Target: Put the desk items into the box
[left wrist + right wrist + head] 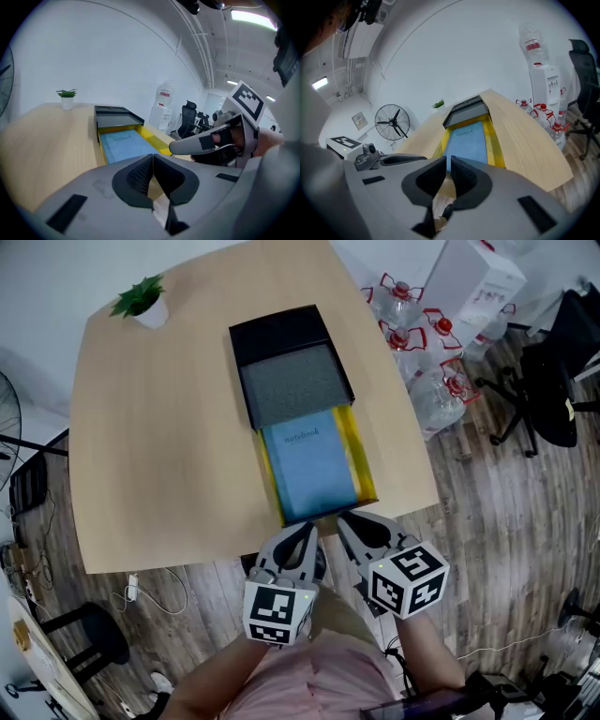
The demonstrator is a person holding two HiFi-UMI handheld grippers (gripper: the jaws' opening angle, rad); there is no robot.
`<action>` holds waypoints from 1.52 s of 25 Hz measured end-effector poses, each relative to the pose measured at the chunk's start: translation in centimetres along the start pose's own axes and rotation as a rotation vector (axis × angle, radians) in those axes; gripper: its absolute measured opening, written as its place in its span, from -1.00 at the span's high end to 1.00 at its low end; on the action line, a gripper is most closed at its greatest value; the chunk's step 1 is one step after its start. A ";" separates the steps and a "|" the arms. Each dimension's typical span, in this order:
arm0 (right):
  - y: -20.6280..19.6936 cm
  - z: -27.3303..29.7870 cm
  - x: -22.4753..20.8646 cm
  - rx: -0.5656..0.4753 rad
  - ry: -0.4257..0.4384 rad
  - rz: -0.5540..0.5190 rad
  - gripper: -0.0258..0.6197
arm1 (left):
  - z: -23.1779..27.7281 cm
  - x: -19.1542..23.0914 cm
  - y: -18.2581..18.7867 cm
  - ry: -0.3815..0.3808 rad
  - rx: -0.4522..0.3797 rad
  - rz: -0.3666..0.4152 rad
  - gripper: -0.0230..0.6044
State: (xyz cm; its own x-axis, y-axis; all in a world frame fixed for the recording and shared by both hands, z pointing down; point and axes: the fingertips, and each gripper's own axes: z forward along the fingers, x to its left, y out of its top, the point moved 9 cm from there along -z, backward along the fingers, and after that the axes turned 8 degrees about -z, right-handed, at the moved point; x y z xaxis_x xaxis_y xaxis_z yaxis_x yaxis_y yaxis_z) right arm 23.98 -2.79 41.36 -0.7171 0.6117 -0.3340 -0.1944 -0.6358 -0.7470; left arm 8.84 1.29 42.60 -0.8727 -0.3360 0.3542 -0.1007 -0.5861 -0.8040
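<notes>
A blue notebook [309, 470] lies flat inside a yellow box [362, 465] on the wooden table [150, 427]. A black box with a grey foam insert [291, 371] overlaps the yellow box's far end. My left gripper [306, 529] and right gripper [347, 521] hover side by side just off the table's near edge, both shut and empty. In the left gripper view the shut gripper [153, 159] points at the notebook [124, 143], with the right gripper's finger [201, 142] alongside. In the right gripper view the gripper [449, 161] faces the notebook [469, 143] and yellow box [497, 146].
A small potted plant [141, 301] stands at the table's far left corner. Water bottles [422, 343] and an office chair [553, 381] stand on the floor to the right. A standing fan [393, 123] and a water dispenser [541, 79] are beyond the table.
</notes>
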 end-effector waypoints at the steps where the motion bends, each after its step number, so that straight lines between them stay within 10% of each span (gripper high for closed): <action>1: 0.4 -0.3 0.3 -0.018 -0.002 -0.009 0.83 | -0.4 -0.1 0.5 0.007 -0.015 0.005 0.89; 20: 11.7 -10.3 8.4 -0.528 -0.262 -0.397 0.92 | -12.4 -2.1 16.5 0.223 -0.554 0.261 0.89; 38: 12.6 -11.8 10.4 -0.583 -0.264 -0.483 0.92 | -14.3 -4.1 16.7 0.197 -0.597 0.257 0.89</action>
State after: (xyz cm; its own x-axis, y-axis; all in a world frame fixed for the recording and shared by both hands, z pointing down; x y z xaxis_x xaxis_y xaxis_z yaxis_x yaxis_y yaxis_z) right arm 21.95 1.12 21.63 -0.7920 0.5784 0.1952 -0.1946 0.0638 -0.9788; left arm 3.86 3.45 20.92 -0.9693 -0.2363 0.0681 -0.0751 0.0207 -0.9970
